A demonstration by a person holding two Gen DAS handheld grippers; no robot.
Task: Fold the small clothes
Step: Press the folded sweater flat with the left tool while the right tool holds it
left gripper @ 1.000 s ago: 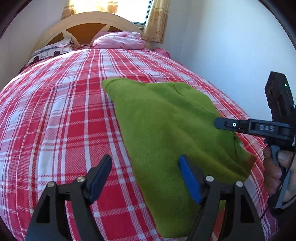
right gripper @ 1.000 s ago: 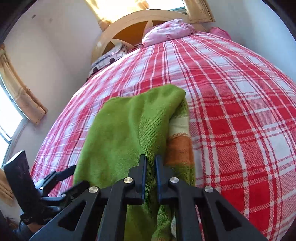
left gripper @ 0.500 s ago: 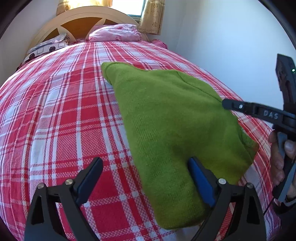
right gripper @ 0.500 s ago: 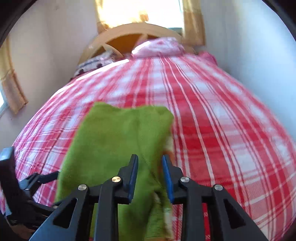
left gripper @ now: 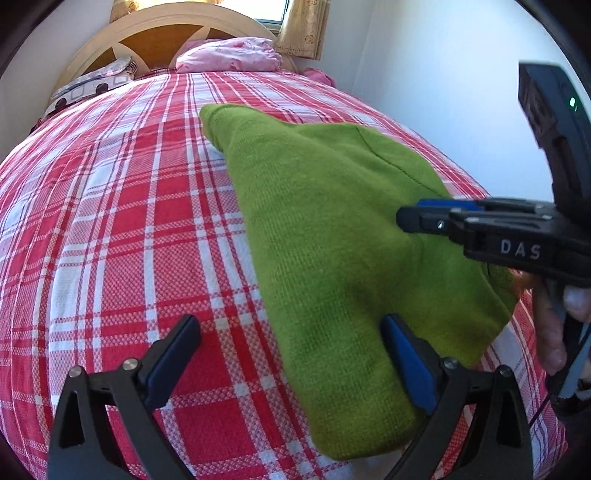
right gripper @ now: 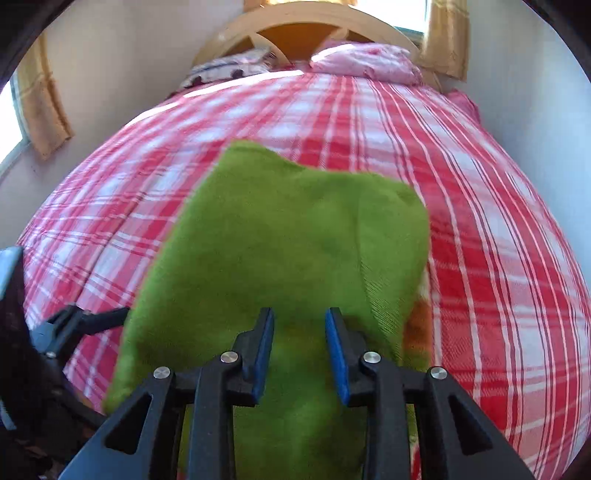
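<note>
A small green knit sweater point(left gripper: 332, 229) lies folded lengthwise on the red plaid bed point(left gripper: 110, 221); it also shows in the right wrist view point(right gripper: 288, 236), with an orange and cream part point(right gripper: 421, 325) peeking out at its right edge. My left gripper point(left gripper: 291, 339) is wide open just above the sweater's near left edge, holding nothing. My right gripper point(right gripper: 299, 336) is partly open over the sweater's near end, with no cloth between its blue pads. It shows from the side in the left wrist view point(left gripper: 406, 218).
A pink pillow point(left gripper: 229, 55) and a patterned pillow point(left gripper: 92, 85) lie by the wooden headboard point(left gripper: 147, 33). A white wall point(left gripper: 443, 92) runs close along the bed's right side. Curtains point(right gripper: 40, 107) hang at a window on the left.
My right gripper has opened and let go of the sweater, which now lies flat. My left gripper stayed open and drew closer over the sweater's near edge.
</note>
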